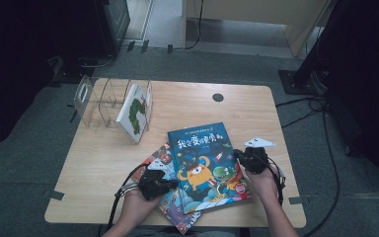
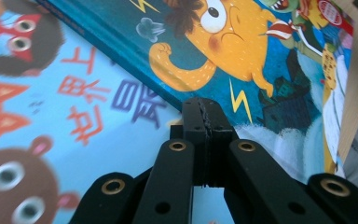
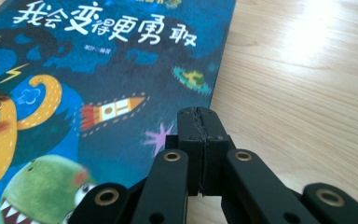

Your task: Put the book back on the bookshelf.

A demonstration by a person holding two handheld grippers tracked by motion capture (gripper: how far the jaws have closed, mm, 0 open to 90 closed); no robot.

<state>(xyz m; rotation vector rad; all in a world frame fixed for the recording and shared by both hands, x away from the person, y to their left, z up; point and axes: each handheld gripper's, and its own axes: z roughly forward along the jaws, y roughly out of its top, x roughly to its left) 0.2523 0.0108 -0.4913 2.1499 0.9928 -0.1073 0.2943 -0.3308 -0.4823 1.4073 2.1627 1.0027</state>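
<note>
On the light wooden table (image 1: 103,153), near the person's edge, lies a dark blue hardcover picture book with an orange monster on its cover (image 1: 205,165), face up, topmost of a loose stack. Beneath it, offset to the left, a pale blue picture book with cartoon animal faces (image 2: 51,130) shows its cover; a further book corner sticks out below the stack at the table's front edge.

Left gripper (image 1: 159,186): jaws pressed together, nothing between them. Tip sits at the left edge of the dark blue book, over the pale blue cover; contact with either cannot be told.

Right gripper (image 1: 250,159): jaws likewise together, empty. Tip sits at the right edge of the dark blue book, where cover meets bare tabletop.

Far left of the table: a clear acrylic book rack with upright dividers (image 1: 96,101). One white book with a green caterpillar on its cover (image 1: 134,112) leans in its right-hand slot, tilted. Rack and stack are well apart.
</note>
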